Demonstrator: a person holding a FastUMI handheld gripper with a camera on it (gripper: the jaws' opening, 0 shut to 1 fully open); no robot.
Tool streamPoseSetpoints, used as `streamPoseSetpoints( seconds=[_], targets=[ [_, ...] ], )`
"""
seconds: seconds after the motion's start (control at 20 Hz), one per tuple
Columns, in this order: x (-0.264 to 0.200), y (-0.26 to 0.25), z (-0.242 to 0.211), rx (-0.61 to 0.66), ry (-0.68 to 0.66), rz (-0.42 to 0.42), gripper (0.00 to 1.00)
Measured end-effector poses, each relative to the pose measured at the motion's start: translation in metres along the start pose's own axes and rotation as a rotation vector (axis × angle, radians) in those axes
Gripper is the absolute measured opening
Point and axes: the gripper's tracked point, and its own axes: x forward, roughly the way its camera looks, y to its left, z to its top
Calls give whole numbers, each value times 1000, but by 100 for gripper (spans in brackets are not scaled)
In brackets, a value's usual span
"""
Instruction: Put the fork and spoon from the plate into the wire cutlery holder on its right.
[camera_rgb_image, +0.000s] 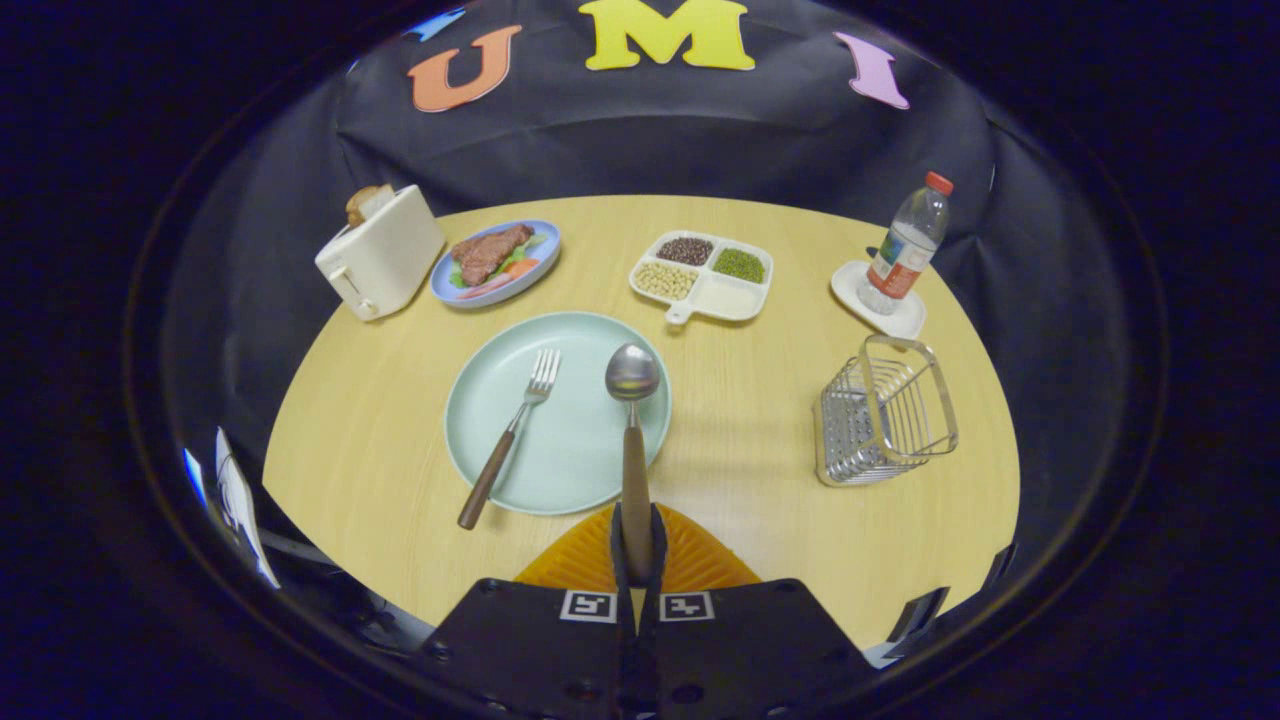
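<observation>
Round wooden table (720, 470); pale green plate (570, 470) holds fork (512, 432), wire cutlery holder (884, 412) well right. We see the gripper (637, 545) low at the plate's near rim, fingers closed on the spoon (634, 440) at its wooden handle, pointing forward. We judge it light, stiff, bowl slick; handle grip suits.

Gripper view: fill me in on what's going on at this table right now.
A hand-held gripper has both fingers closed on the wooden handle of the spoon, whose bowl sits over the pale green plate. The fork lies on the plate, its handle overhanging the rim. The wire cutlery holder stands empty to the plate's right, so neither piece is in it yet.
</observation>
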Motion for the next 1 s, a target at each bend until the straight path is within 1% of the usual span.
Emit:
streamPoseSetpoints(
  seconds=[0.2, 0.35, 0.5, 0.75, 1.0],
  targets=[
    [-32, -20, 11, 35, -54, -1, 1],
    [-55, -51, 17, 55, -96, -33, 1],
    [-70, -89, 13, 111, -104, -75, 1],
    [-76, -137, 3, 182, -90, -131, 1],
    [-68, -151, -3, 218, -58, -144, 1]
  ],
)
